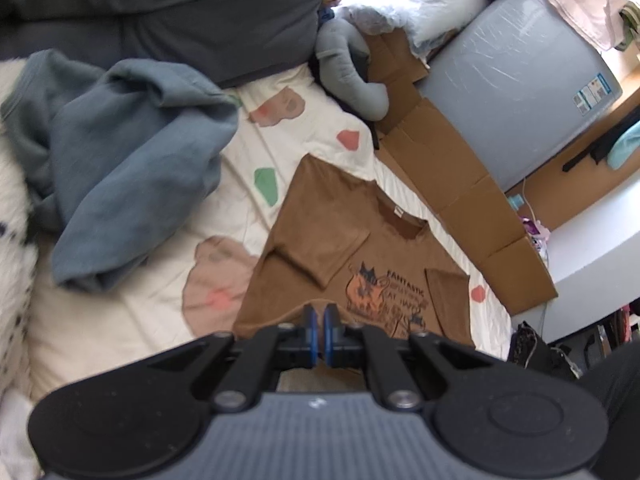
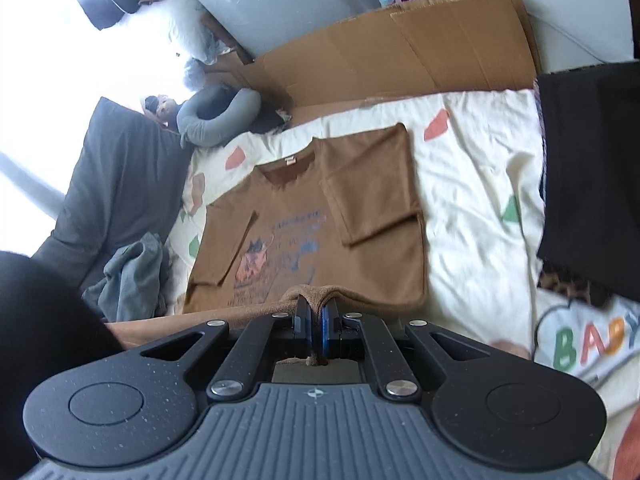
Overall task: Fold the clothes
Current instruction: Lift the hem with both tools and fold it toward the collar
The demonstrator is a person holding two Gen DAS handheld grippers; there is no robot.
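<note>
the brown shirt lies face up on the cream sheet, both sleeves already turned in over the chest, its long axis running straight away from the grippers: hem nearest, collar farthest. the right gripper is clamped on the hem, a ridge of brown cloth bunched up between its blue pads and a tuft showing behind them. the left gripper has its pads together at the hem's other end; the cloth edge meets the tips there, so it is probably pinched too, though that view is soft and the fabric between the pads is not plain. each gripper sits at its own corner of the hem, neither nearer the collar than the other, and both point downward and forward along the shirt. so the coming move looks like a carry of the hem forward, away from the person, toward the collar, halving the shirt across its length. beyond the collar stands cardboard; to the left gripper's left lies a blue-grey garment, well apart from the shirt.
</note>
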